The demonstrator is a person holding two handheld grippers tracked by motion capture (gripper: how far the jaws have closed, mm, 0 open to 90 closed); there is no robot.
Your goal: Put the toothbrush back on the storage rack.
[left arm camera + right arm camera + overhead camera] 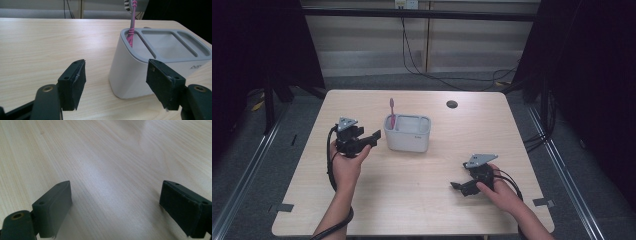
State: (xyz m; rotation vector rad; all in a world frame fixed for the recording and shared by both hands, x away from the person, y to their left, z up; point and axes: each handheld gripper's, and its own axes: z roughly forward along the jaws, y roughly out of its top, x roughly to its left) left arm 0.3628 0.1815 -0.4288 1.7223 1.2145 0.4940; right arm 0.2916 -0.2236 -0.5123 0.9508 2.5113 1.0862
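Pale wood-grain table (412,200) under dim light, dark curtains at both sides, a cable trailing down the back wall.

Nearest, at about 5 o'clock on the table: right gripper (457,186) held low over bare wood, its fingers (53,206) spread wide apart with nothing between them. Judged to be parked clear of the work so the other hand has room.

At about 9 o'clock of table centre: left gripper (376,136), fingers (73,82) also wide apart and empty, aimed toward 3 o'clock at the near end wall of the white holder (408,134). The gap looks wider than that end of the holder, which suggests a grasp of its body is being lined up.

Holder stands upright near table centre, three compartments. Pink toothbrush (392,112) stands in the end compartment nearest the left gripper, bristles up, leaning on the rim.

Farther, at 12 o'clock: small dark round mark (452,104) on the tabletop, well apart from the holder.
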